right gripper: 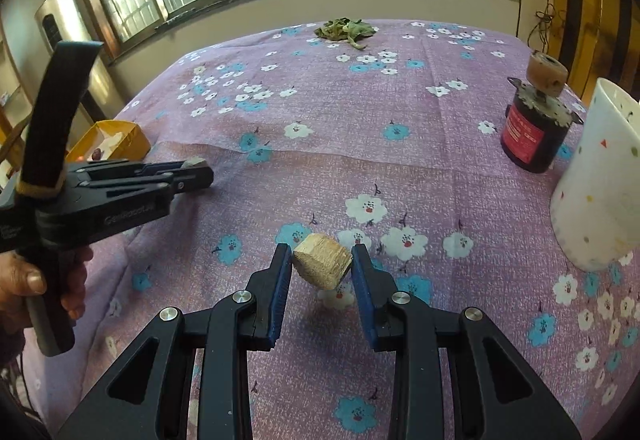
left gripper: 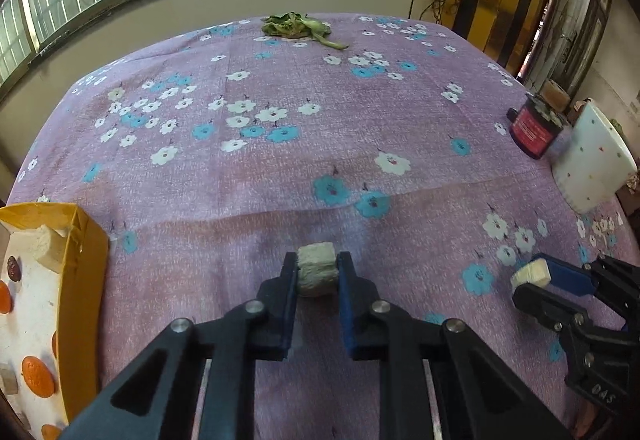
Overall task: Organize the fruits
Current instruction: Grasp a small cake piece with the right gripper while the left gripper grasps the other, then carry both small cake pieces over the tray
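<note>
My left gripper (left gripper: 317,267) is shut on a pale grey-white chunk (left gripper: 317,269) and holds it above the purple flowered cloth (left gripper: 280,144). It also shows in the right wrist view (right gripper: 196,169), at the left, with the chunk (right gripper: 193,161) at its tips. My right gripper (right gripper: 321,262) is shut on a tan chunk (right gripper: 322,265) and holds it above the cloth. It shows in the left wrist view (left gripper: 530,278) at the right, with its chunk (left gripper: 530,272). A yellow box (left gripper: 86,240) at the left holds several orange and dark pieces and a pale chunk (left gripper: 50,246).
A dark red-labelled can (right gripper: 532,128) with a brown wheel (right gripper: 547,74) on top stands at the right, next to a white dotted cup (right gripper: 600,176). Wilted green leaves (left gripper: 296,25) lie at the far edge of the cloth. A wall with windows lies beyond.
</note>
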A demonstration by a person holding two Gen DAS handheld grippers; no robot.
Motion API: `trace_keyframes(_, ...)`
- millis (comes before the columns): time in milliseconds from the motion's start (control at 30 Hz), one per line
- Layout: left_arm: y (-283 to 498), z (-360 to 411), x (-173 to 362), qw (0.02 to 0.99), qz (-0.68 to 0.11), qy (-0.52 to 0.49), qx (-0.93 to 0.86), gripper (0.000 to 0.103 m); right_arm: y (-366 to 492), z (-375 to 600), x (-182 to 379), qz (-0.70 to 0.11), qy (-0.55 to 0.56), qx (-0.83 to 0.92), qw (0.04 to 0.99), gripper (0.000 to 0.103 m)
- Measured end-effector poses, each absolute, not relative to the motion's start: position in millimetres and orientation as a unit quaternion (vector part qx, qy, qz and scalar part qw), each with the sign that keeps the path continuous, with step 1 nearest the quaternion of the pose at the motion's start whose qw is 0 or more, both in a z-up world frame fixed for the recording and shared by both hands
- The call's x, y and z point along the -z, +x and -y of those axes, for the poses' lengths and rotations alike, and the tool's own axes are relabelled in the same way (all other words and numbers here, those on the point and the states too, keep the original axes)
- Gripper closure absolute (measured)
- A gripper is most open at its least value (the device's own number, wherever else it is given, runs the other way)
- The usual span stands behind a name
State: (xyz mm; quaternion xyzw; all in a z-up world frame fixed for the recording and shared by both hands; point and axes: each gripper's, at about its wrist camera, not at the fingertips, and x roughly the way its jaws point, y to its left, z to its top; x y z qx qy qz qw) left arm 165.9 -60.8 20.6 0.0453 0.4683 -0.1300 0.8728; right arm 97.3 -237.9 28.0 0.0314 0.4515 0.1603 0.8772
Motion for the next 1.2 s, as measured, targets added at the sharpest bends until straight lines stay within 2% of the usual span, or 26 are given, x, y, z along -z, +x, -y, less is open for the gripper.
trace_keyframes(500,78,33,-40,0.870,-0.465,0.035,0.159,0.082,33,223,-45,-0.452,0.030,-0.114,0.884,0.073)
trace_keyframes(1200,26,-93,-87,0.891,-0.427,-0.024,0.153,0.082,7,93,-78,-0.437,0.003,-0.152,0.886,0.073)
